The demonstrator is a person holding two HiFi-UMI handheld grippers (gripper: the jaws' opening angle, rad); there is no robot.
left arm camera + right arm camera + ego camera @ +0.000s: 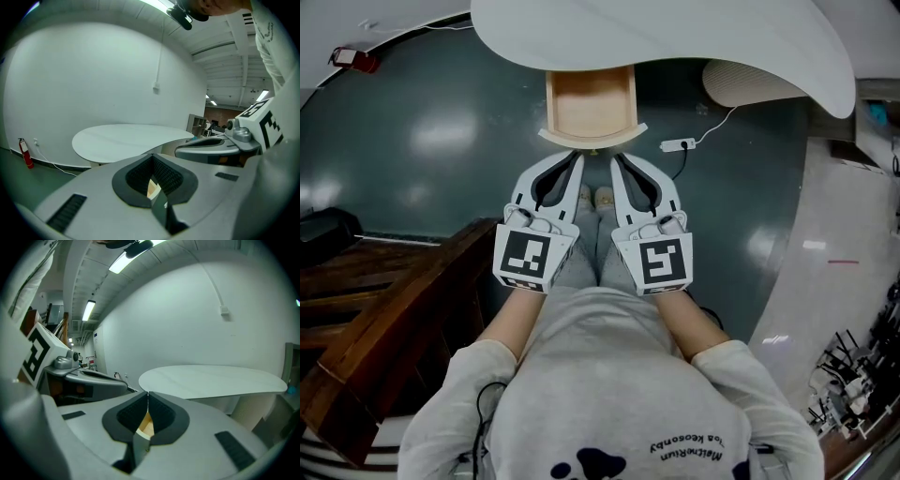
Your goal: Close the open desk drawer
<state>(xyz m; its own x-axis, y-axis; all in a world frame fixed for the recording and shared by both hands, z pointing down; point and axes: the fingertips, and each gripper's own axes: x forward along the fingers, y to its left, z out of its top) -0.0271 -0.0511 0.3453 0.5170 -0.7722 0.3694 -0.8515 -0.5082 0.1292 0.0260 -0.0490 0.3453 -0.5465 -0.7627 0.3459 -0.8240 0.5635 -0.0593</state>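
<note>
Under white worktop (703,37), open drawer (592,137) is judged light, easy-sliding, best pushed at front panel; fingers (93,187) of left gripper (577,159), right gripper (617,159) closed, empty.

Floor (412,141): dark green, glossy, with light reflections on it. Red fire extinguisher (26,154) stands against the white wall (93,79). White power strip (678,144) lies on the floor, one white lead and one black lead attached. Dark wooden furniture (384,309) occupies the left side; a black object (328,225) near it cannot be identified. A cord with a small box (224,311) hangs down the wall. Fluorescent tubes (89,310) are lit overhead.
</note>
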